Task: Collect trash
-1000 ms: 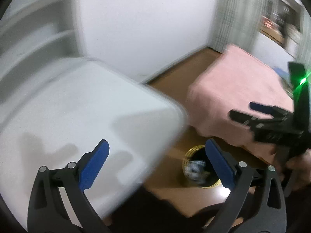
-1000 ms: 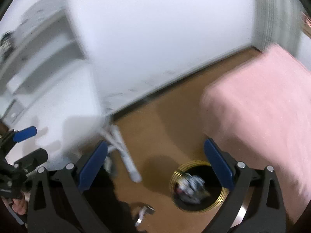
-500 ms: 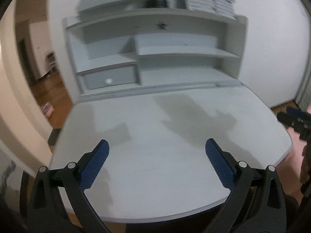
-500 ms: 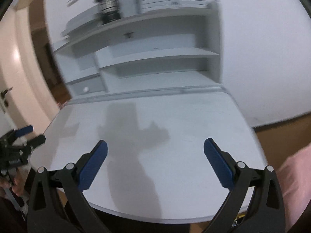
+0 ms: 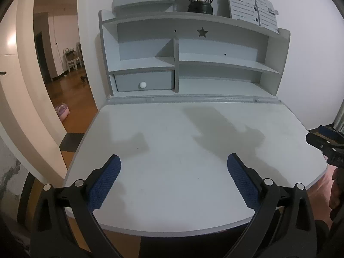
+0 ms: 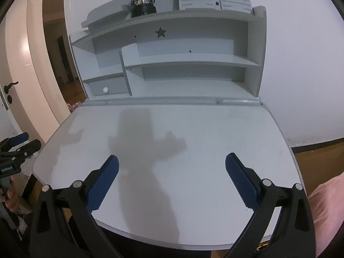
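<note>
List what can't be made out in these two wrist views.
- Drawer contents: both views, shut front hides them.
- Right gripper: left wrist view, cut off by the frame edge.
- Left gripper: right wrist view, cut off at the left edge.
- Floor under the desk: both views, desktop hides it.
- Room past the doorway: left wrist view, small and dim.

Each hand-held gripper (image 5: 173, 180): black frame, blue ribbed finger pads (image 5: 104, 183), silver pivot screws.
</note>
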The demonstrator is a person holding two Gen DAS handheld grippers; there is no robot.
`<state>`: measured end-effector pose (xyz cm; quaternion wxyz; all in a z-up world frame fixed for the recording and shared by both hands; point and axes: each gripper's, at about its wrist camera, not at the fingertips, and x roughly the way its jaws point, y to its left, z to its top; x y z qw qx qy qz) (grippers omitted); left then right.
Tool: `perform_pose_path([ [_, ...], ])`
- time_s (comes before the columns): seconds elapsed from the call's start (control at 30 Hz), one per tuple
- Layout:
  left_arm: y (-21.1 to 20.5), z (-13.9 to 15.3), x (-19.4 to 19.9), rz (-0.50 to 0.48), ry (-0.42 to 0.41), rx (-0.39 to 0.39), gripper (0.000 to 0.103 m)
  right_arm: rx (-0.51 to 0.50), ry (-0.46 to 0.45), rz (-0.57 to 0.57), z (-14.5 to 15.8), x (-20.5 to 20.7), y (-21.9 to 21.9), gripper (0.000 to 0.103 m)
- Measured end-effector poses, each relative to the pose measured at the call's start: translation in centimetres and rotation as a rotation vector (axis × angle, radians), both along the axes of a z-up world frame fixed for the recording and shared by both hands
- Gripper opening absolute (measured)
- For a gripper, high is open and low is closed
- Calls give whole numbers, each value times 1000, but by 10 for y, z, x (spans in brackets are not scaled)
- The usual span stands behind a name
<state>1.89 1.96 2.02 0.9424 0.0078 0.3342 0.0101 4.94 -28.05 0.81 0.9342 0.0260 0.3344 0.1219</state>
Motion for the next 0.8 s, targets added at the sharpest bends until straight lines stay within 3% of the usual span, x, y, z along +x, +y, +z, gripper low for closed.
perform_pose_path([
  [0.8, -19, 25, -33, -17, -76, 5, 96, -35, -74, 8, 30, -34, 5, 96],
])
